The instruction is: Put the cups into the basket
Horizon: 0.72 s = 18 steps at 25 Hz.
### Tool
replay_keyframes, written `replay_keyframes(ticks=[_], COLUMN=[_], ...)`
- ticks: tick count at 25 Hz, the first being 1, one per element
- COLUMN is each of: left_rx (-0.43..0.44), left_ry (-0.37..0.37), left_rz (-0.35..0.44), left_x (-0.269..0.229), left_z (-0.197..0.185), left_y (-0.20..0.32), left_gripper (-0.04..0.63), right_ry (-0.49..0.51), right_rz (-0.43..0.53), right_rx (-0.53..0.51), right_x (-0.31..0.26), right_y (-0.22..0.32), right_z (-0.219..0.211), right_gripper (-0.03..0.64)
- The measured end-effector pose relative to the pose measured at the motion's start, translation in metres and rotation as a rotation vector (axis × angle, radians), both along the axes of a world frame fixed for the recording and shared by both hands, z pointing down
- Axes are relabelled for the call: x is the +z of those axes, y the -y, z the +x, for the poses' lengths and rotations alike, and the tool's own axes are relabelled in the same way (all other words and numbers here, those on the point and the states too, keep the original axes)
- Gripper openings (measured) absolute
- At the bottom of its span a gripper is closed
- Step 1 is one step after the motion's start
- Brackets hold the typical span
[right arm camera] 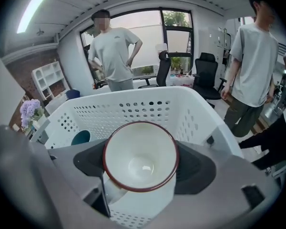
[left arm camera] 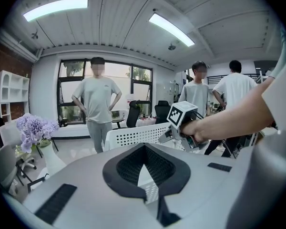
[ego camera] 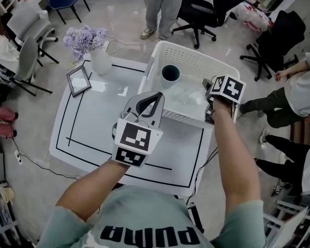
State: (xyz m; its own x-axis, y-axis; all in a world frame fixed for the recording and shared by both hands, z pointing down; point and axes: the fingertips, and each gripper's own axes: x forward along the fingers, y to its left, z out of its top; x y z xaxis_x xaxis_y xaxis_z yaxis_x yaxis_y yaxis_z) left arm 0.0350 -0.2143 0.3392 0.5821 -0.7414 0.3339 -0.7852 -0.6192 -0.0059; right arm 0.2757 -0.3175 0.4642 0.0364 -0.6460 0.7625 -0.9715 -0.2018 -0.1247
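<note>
At the table [ego camera: 103,123], the right gripper [ego camera: 211,94] holds a cup [right arm camera: 140,159] over the basket [ego camera: 194,61].

Printed in big black letters across the chest of the green T-shirt [ego camera: 144,218]: "PUMA", upside down from the head view. Nothing else readable anywhere. On the left cube [ego camera: 138,140] and the right cube [ego camera: 228,88], only black-and-white square marker patterns, without letters or digits. No legible print on walls, furniture or other clothing.
</note>
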Motion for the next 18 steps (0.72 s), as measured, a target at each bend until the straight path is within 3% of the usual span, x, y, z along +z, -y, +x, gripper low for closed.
replay_keyframes(ticks=[18], left_rx=[-0.002], left_ry=[0.006], left_rz=[-0.001], left_x=[-0.005], left_z=[-0.009], left_y=[0.016], left_gripper=[0.006], right_ry=[0.096], right_rz=[-0.147], right_rx=[0.320], right_x=[0.063], right_y=[-0.004], right_z=[0.017], right_gripper=[0.397])
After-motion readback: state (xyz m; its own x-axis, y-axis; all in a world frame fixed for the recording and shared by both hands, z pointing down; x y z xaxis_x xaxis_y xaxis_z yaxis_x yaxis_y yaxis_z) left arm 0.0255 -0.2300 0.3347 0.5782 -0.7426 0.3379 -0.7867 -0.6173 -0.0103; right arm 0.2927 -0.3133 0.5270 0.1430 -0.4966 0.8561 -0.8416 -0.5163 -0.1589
